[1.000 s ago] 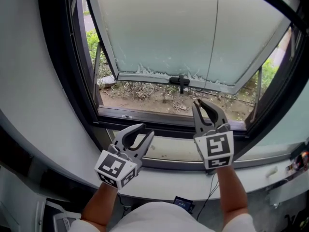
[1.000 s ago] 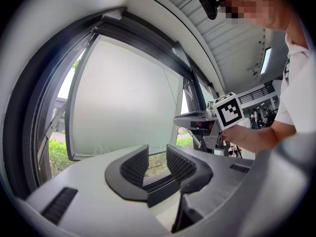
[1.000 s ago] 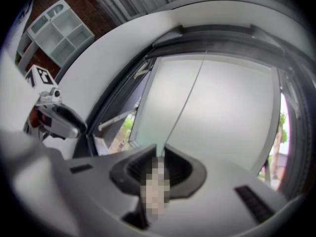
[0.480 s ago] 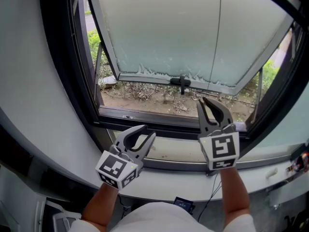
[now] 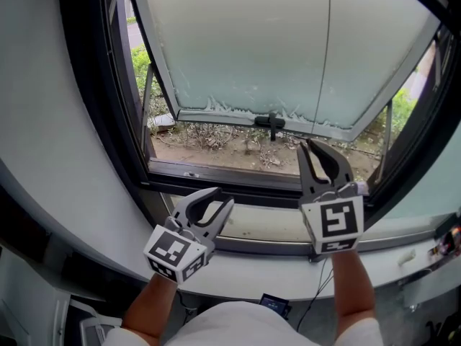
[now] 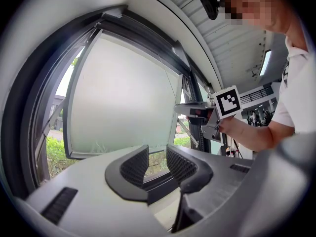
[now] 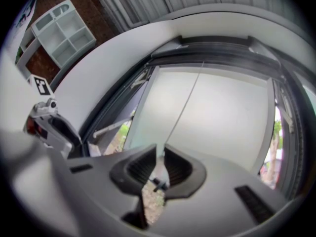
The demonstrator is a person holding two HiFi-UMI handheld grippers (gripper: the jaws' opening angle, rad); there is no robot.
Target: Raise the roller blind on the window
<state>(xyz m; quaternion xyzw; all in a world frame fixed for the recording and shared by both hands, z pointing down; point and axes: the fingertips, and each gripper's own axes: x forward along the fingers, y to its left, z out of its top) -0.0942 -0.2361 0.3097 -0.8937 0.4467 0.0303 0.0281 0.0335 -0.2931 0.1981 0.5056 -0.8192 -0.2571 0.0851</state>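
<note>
A thin pull cord (image 5: 325,63) hangs in front of the frosted window pane (image 5: 238,42), which tilts outward at its bottom. My right gripper (image 5: 322,150) is raised to the cord's lower end. In the right gripper view the cord (image 7: 185,102) runs down into the narrow gap at my right gripper (image 7: 161,152); the tips stand slightly apart and do not pinch it. My left gripper (image 5: 222,199) hovers lower over the sill, open with nothing in it, and the left gripper view shows daylight through my left gripper (image 6: 157,157). I cannot make out any blind fabric.
A dark handle (image 5: 272,123) sits on the pane's bottom rail. The black window frame (image 5: 108,107) curves round the opening, with a pale sill (image 5: 252,225) below it. Outside lie bare soil and plants (image 5: 216,146). A person's arm and shirt (image 6: 296,98) are at the right.
My right gripper has risen a little along the cord, its jaw gap unchanged. The left gripper has stayed where it was.
</note>
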